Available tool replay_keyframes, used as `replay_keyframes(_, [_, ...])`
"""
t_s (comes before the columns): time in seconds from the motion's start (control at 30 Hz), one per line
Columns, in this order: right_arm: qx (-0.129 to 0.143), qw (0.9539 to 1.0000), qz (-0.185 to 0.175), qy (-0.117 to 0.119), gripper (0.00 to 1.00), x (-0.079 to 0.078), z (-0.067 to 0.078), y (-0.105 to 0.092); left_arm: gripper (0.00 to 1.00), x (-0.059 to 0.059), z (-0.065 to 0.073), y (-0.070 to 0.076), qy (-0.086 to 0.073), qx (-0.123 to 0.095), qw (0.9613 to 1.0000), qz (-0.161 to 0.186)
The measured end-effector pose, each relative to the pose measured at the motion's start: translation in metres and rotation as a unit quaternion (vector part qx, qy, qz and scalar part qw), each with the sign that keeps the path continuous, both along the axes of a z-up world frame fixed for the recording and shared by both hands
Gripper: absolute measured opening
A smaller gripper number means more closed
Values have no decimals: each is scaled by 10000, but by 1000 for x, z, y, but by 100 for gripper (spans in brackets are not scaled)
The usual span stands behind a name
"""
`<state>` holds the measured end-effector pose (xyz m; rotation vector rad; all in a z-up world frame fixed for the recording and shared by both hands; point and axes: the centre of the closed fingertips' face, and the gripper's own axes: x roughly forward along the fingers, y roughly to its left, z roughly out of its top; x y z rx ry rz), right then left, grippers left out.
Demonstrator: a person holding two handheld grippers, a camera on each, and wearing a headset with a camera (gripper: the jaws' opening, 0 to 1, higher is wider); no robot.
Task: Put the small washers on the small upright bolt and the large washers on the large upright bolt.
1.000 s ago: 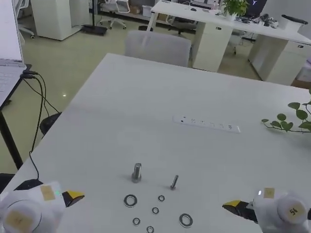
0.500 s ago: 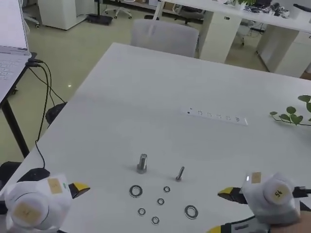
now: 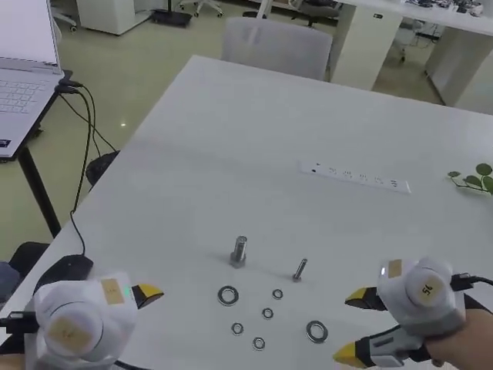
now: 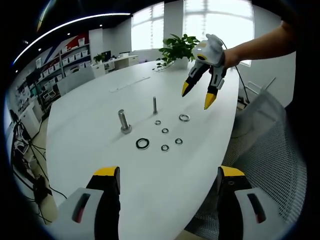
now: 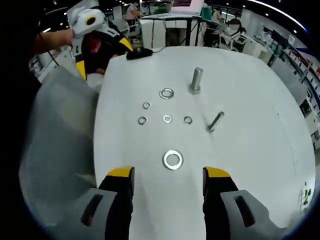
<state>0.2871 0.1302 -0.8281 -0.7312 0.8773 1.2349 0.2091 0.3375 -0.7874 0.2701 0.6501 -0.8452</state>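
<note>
A large bolt (image 3: pixel 239 250) and a small bolt (image 3: pixel 300 269) stand on the white table (image 3: pixel 231 154). In front of them lie two large washers (image 3: pixel 228 295) (image 3: pixel 316 331) and several small washers (image 3: pixel 267 313). My right gripper (image 3: pixel 353 325) hovers open just right of the nearer large washer, which lies right ahead of its jaws (image 5: pixel 173 159). My left gripper (image 3: pixel 146 294) is open at the near left, well short of the other large washer (image 4: pixel 143 143). Nothing is between either gripper's jaws (image 4: pixel 168 175) (image 5: pixel 167 174).
A white power strip (image 3: pixel 354 176) lies further back on the table, with plant leaves (image 3: pixel 474 177) at the right edge. A grey chair (image 3: pixel 277 46) stands at the far end. A laptop (image 3: pixel 23 85) and cables (image 3: pixel 85 116) are off to the left.
The head camera has tilted down and shifted. My right gripper has come closer to the nearer large washer and now shows both jaws. Bolts and washers have not moved.
</note>
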Motion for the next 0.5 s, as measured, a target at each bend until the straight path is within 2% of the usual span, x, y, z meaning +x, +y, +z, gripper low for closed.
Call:
replay_keyframes(0.37, [-262,9987,437,15,52,3,-15,8,77,3,0,3,-26,-3,10000,34])
replay_keyframes(0.5, [-334,9981,511,41,50,6,-20,10,77,1,-5,1,-15,79,10000,-42])
